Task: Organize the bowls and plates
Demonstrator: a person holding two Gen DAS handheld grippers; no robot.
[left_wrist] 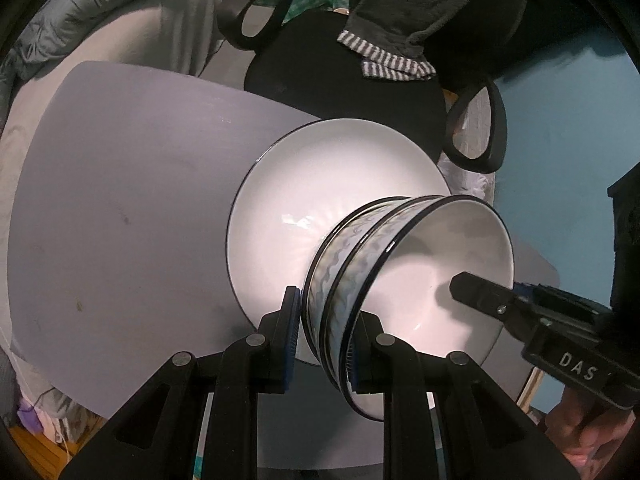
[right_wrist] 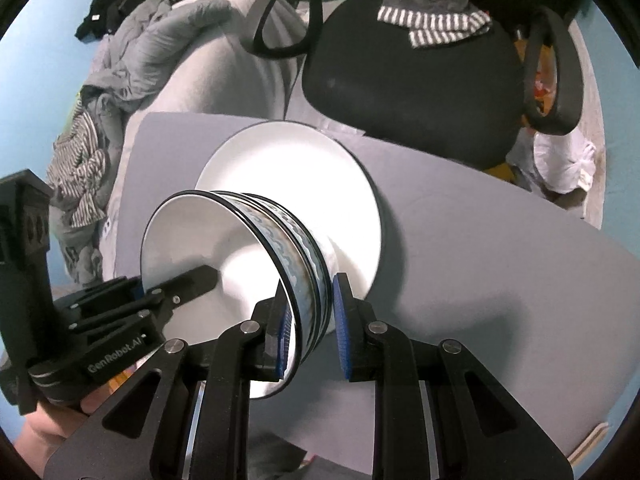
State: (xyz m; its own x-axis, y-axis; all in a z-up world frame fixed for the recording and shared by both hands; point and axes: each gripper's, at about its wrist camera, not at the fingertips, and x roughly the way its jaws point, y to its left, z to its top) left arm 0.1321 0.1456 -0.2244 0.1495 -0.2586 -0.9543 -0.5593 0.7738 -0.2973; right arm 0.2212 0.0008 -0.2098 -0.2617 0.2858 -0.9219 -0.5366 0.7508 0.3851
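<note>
Fingers of left gripper (left_wrist: pixel 325 332) clenched on the near rim of a stack of two nested bowls (left_wrist: pixel 404 280): one blue-ribbed pad outside the patterned wall, the other inside the upper bowl. Fingers of right gripper (right_wrist: pixel 310 322) placed the same way on the opposite rim of the same stack, left pad against the inner white face, right pad (right_wrist: pixel 343 320) at the outer patterned band; pads at the rim, a thin gap possibly left at the outer pad, contact there cannot be told for certain. Right fingers easing slightly closer with the rim between them. Bowls white inside, dark rim lines, blue-grey wave band outside. Stack positioned over a large white plate (left_wrist: pixel 320 184) with a thin dark edge, bowl base toward the plate centre; whether base touches plate cannot be told. Plate flat on grey table (left_wrist: pixel 120 200), near the far edge. Beyond the table: black office chair (right_wrist: pixel 408 80) with looped armrests, grey garment with striped cuff (right_wrist: pixel 436 24) draped over its seat. Grey bedding (right_wrist: pixel 168 36) piled at left in right wrist view. Person's hand (left_wrist: pixel 592 432) partly visible under the right gripper body in left wrist view.
</note>
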